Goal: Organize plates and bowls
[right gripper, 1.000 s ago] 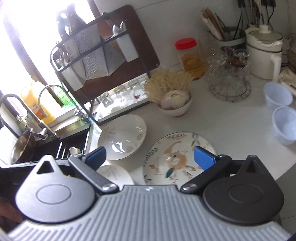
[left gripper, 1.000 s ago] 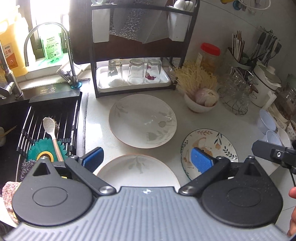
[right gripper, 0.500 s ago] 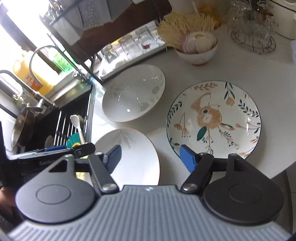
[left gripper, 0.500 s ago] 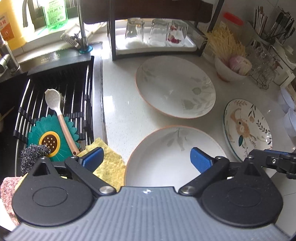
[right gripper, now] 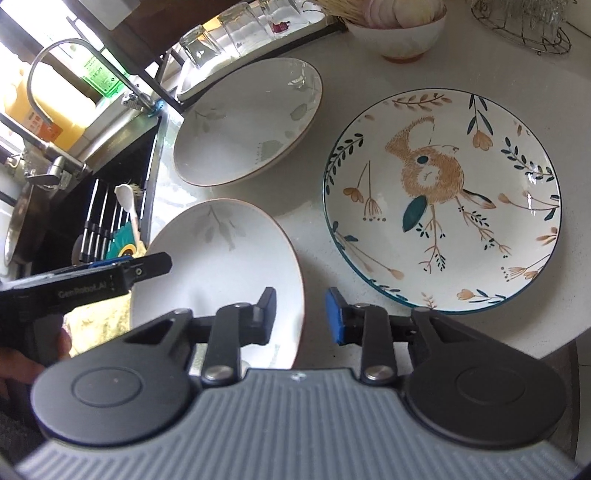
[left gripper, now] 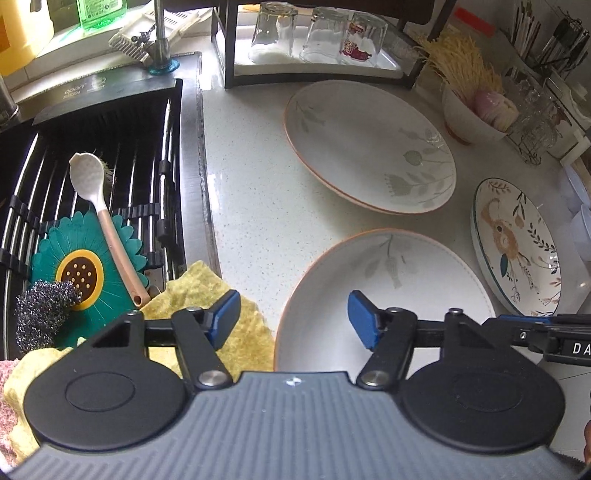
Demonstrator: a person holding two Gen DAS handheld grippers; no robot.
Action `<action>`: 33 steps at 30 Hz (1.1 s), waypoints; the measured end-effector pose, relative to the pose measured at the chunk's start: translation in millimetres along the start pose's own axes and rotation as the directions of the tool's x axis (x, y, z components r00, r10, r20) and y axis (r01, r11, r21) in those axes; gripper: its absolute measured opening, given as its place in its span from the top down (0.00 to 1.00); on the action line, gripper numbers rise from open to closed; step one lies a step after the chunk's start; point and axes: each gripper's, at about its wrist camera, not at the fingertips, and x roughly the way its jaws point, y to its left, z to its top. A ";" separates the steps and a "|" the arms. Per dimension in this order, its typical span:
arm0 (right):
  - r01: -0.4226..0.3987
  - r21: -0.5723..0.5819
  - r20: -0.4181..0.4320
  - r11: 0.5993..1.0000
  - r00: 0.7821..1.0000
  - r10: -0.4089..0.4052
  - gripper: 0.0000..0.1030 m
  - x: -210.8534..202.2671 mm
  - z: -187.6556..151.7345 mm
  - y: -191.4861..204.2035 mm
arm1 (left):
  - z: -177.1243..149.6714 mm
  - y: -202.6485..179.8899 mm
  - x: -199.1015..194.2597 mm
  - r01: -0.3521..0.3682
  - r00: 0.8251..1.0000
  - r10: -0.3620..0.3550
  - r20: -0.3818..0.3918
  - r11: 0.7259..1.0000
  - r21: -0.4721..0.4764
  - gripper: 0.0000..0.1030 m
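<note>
Left wrist view puts the near white plate (left gripper: pixel 388 280), with its orange rim and pale leaf print, on the speckled counter (left gripper: pixel 251 177) at the front edge, just beside a yellow cloth (left gripper: pixel 207 288) on its left; the left gripper (left gripper: pixel 293 317) hangs over this plate's left rim, its jaws have just been closing and stand about half apart, one blue pad over the cloth side and the other over the plate's well, with the rim between them but no pad seen pressing on it; the right gripper (right gripper: pixel 301 314) straddles the same plate's right rim (right gripper: pixel 299 280) in the right wrist view, its jaws have also just been closing to a narrow gap, the rim passing between them; whether the pads touch the rim I cannot tell; a second leaf-print plate (left gripper: pixel 369 147) lies farther back, apart from the first; a painted plate (right gripper: pixel 443 199) with a brown bird and a teal rim lies to the right, near both; behind them a dark rack (left gripper: pixel 314 70) holds upturned glasses (left gripper: pixel 273 33); a bowl (left gripper: pixel 469 118) of dried noodles stands at the back right; to the left, the sink grid (left gripper: pixel 92 177) carries a spoon (left gripper: pixel 99 206), a green flower mat (left gripper: pixel 81 273) and a steel scourer (left gripper: pixel 40 310).
</note>
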 end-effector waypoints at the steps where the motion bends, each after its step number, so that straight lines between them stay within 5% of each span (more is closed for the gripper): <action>1: -0.003 -0.001 -0.013 1.000 1.000 0.003 0.76 2.8 0.5 -0.4 | -0.2 1.3 1.5 0.000 1.000 0.000 -0.006 1.000 0.000 0.42; 9: -0.049 0.016 -0.044 0.999 0.998 0.049 0.80 11.7 -0.5 -3.8 | -5.0 -0.2 6.7 0.016 0.999 -0.015 -0.029 1.000 0.008 0.71; 33: -0.051 -0.013 0.031 0.999 0.998 0.051 0.82 -3.0 6.4 1.6 | 1.6 -3.8 -8.8 0.027 1.000 -0.027 0.008 1.000 -0.004 0.78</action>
